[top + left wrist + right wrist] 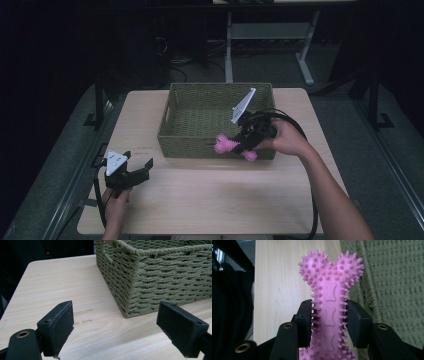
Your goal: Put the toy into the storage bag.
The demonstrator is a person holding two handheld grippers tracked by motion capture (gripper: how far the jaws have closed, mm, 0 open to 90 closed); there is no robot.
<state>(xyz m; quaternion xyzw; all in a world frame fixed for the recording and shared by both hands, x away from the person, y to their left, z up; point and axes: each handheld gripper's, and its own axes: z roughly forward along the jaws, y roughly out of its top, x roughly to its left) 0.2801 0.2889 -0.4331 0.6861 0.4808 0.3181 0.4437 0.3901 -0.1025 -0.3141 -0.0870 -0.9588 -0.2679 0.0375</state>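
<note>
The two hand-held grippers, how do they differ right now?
The left hand-held gripper has its jaws wide apart with nothing between them; the right hand-held gripper is clamped on the pink spiky rubber bone toy. The left sits low over the pale wooden table; the right is at the green woven basket's front rim. Both have black jaws.

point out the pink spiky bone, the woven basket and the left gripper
pink spiky bone (331, 297): right gripper view, on its shaft just above the jaws
woven basket (186, 146): high view, on its near outer wall
left gripper (115, 332): left gripper view, midway between its open jaws
</note>
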